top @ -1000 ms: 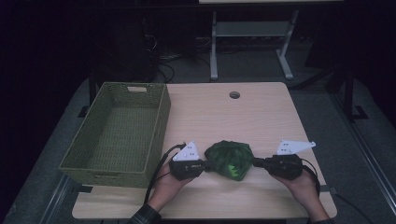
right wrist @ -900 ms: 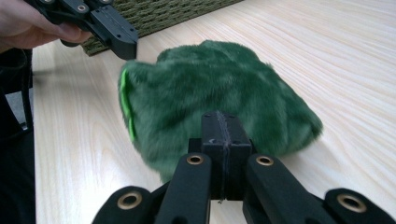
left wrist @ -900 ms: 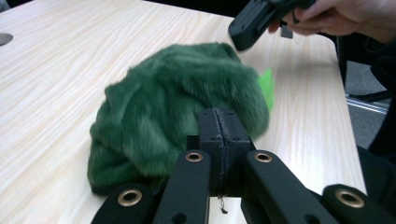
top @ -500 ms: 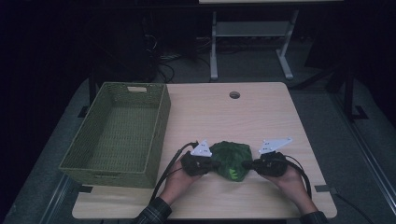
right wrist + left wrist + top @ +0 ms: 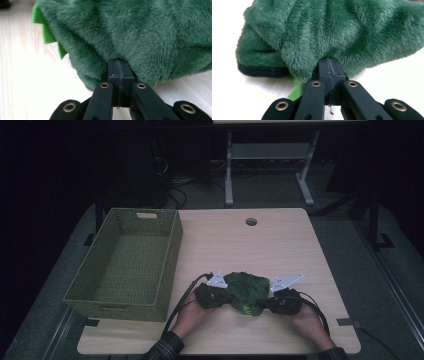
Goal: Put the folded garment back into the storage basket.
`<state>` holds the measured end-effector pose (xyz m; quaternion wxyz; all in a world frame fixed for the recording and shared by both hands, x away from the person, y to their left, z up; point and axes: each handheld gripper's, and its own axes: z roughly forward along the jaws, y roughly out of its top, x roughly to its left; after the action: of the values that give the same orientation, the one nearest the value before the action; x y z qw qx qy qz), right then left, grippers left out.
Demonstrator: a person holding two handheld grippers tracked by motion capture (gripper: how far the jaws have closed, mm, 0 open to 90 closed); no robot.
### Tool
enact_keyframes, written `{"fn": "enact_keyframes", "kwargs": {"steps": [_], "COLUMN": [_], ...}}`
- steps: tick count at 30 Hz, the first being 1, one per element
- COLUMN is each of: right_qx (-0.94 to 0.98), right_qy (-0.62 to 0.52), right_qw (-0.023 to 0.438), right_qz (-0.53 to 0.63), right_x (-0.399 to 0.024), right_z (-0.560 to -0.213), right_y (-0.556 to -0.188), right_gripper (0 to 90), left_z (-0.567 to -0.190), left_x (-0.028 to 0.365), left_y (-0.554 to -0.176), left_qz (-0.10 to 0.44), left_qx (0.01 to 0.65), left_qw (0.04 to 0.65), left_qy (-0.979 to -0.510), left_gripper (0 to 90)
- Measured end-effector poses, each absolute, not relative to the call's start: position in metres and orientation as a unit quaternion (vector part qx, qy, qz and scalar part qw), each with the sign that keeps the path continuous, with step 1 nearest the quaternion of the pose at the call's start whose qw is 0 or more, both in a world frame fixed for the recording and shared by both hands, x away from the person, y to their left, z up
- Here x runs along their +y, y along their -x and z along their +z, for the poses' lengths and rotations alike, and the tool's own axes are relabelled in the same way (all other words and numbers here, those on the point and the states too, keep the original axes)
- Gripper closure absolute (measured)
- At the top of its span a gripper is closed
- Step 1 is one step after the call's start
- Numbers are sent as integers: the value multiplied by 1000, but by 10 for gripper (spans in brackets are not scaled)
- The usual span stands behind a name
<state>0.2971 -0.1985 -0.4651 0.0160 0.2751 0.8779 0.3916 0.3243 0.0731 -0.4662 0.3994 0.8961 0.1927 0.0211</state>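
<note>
Wood table (image 5: 280, 240), basket (image 5: 125, 265) from above; both tools (image 5: 329, 62) (image 5: 118, 63) clenched on green fleece (image 5: 332, 30), close-up.

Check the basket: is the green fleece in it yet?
No. The fleece lies on the table beside the basket, pinched between both claws.

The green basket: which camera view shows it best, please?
The high view shows the green basket best: whole, empty, at the table's left side. The two gripper views show closed jaws pinching green fleece cloth and bare tabletop.
</note>
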Motion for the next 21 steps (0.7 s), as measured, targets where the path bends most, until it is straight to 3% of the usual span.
{"fn": "enact_keyframes", "kwargs": {"steps": [2, 7, 12, 21], "right_qx": [872, 855, 844, 836], "right_qy": [-275, -272, -274, -308], "right_qw": [16, 32, 52, 81], "right_qz": [405, 440, 459, 447], "right_x": [-202, -212, -223, -230], "right_z": [-459, -439, -425, -422], "right_y": [-295, -291, -294, -334], "right_gripper": [853, 846, 897, 900], "left_z": [-462, -444, -436, -446], "left_x": [76, 86, 92, 82], "left_y": [-326, -320, -309, -289], "left_qz": [24, 31, 19, -8], "left_qx": [197, 199, 195, 188], "left_qw": [405, 428, 430, 418], "left_qy": [-893, -881, -881, -888], "left_gripper": [897, 897, 899, 899]}}
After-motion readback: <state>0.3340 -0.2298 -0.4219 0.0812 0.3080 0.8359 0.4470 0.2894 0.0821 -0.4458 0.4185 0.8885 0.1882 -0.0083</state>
